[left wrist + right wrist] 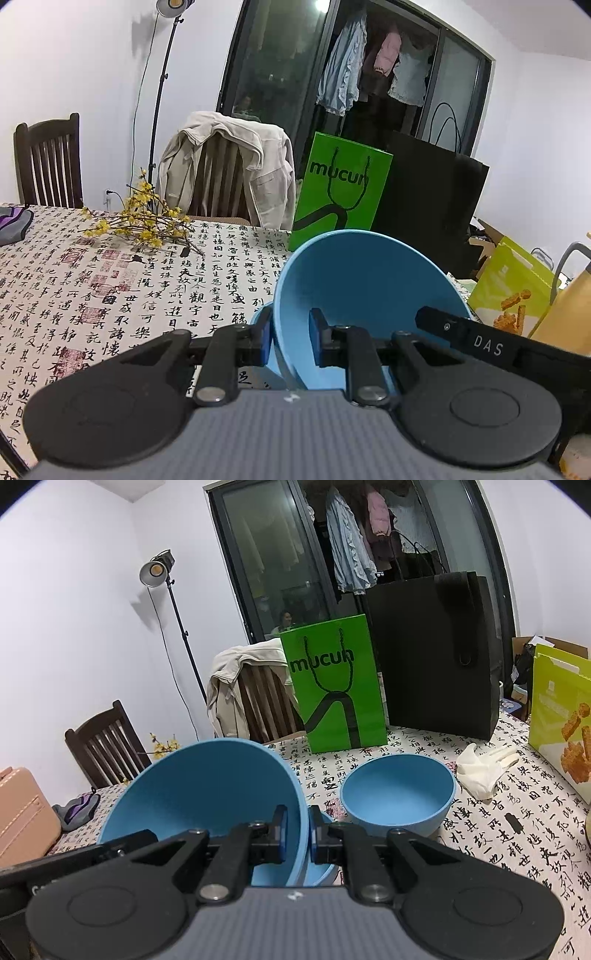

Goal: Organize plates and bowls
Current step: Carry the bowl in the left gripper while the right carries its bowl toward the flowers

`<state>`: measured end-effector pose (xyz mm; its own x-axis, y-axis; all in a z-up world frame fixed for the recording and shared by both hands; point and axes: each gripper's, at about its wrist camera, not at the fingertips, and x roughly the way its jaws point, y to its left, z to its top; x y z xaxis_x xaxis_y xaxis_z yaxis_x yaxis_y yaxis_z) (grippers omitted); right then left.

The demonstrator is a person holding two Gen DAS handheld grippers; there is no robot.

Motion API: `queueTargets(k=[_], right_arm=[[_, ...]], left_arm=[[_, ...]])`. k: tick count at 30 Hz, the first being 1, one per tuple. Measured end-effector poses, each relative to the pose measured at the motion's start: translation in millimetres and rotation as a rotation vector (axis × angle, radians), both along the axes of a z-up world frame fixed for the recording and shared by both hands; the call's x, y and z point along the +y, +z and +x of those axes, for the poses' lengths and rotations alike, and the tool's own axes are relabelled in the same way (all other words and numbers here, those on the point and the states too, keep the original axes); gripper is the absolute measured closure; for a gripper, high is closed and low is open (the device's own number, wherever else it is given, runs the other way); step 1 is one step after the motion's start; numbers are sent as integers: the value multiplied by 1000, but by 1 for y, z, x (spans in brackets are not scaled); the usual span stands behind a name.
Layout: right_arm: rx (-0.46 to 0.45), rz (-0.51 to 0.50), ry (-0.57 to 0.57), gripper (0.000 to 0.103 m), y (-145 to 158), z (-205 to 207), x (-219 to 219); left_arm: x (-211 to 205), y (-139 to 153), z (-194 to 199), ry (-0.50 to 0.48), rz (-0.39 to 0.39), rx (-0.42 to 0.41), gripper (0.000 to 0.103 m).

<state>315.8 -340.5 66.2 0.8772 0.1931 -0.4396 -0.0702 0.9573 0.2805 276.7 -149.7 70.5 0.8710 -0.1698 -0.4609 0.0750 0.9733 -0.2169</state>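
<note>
A large blue bowl point(369, 280) hangs tilted above the table, held from both sides. My left gripper point(291, 343) is shut on its left rim, one pad inside the bowl and one outside. My right gripper point(298, 836) is shut on the opposite rim of the same bowl point(207, 786). A black finger point(461, 334) of the right gripper shows at the bowl's far side in the left wrist view. Beneath the held bowl the edge of another blue dish point(327, 867) peeks out. A smaller blue bowl point(399, 797) stands upright on the tablecloth to the right.
A green paper bag point(332, 686) and a black bag point(436, 664) stand at the table's back. A yellow-green snack box point(561, 716) and a white cloth point(480, 771) lie right. Yellow flower twigs point(144, 221) lie left. A jacket-draped chair point(229, 173) stands behind.
</note>
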Motion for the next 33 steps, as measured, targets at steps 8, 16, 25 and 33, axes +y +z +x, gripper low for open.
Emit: queueTargets(k=[8, 16, 25, 33], right_arm=[[-9, 9, 2, 91, 3, -17, 10], [-18, -3, 1, 91, 6, -31, 24], [-25, -9, 5, 91, 8, -43, 36], [-27, -12, 12, 91, 7, -52, 48]], left_arm=[[12, 4, -17, 0, -8, -13, 82], [26, 5, -28, 2, -28, -10, 82], [40, 4, -41, 1, -42, -15, 83], [53, 3, -52, 1, -55, -22, 82]])
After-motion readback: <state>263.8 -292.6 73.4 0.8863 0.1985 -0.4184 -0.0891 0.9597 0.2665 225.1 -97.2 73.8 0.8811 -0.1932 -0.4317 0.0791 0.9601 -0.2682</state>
